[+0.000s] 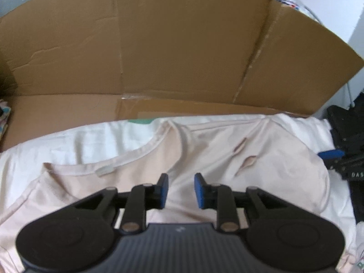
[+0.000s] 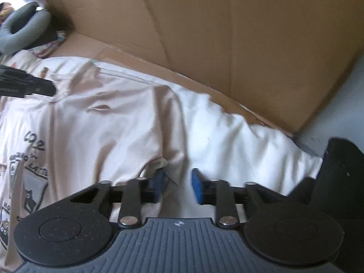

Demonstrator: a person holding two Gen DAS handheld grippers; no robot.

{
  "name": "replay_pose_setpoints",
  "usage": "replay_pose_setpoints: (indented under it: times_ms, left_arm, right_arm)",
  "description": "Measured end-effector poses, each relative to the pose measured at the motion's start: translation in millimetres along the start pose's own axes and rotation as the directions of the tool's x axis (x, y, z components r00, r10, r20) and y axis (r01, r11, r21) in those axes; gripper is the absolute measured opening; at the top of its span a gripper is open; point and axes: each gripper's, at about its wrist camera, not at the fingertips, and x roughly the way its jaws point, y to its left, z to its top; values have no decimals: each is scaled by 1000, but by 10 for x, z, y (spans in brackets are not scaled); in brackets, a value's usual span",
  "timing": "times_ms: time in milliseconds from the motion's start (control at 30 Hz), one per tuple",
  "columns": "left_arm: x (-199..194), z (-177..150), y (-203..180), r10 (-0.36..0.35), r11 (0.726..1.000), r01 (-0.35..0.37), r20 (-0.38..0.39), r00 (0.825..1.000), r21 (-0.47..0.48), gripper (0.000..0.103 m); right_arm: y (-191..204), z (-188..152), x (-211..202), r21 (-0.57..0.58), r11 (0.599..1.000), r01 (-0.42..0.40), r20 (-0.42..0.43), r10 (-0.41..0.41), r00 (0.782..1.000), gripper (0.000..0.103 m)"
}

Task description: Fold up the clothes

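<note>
A pale pink T-shirt point(image 1: 273, 159) lies spread on a white sheet point(image 1: 79, 136). In the left wrist view its neckline curves across the left. My left gripper point(image 1: 181, 190) hovers open just over the shirt below the collar, with nothing between its blue pads. In the right wrist view the shirt point(image 2: 102, 132) shows a dark printed graphic point(image 2: 27, 170) at the left. My right gripper point(image 2: 178, 185) is open at the shirt's right edge, where a small fold of fabric rests against its left pad point(image 2: 159, 182). The left gripper's black body point(image 2: 34, 86) pokes in from the left.
A brown cardboard sheet point(image 1: 182, 45) stands up behind the sheet and lies flat under it, also seen as cardboard point(image 2: 250, 34). A grey neck pillow point(image 2: 25, 25) sits far left. Black equipment point(image 1: 348, 136) crowds the right side, and a black object point(image 2: 336, 182) is near my right gripper.
</note>
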Motion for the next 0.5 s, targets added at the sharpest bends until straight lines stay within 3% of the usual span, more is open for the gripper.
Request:
replay_pose_setpoints:
  times_ms: [133, 333, 500]
  left_arm:
    - [-22, 19, -131, -30, 999, 30, 4, 1000, 18, 27]
    - [2, 107, -485, -88, 995, 87, 15, 996, 54, 27]
    - [33, 155, -857, -177, 982, 177, 5, 984, 65, 31]
  right_arm:
    - [120, 8, -44, -33, 999, -13, 37, 15, 999, 48]
    - [248, -52, -57, -67, 998, 4, 103, 3, 995, 48]
    - [364, -147, -26, -65, 998, 0, 161, 11, 987, 48]
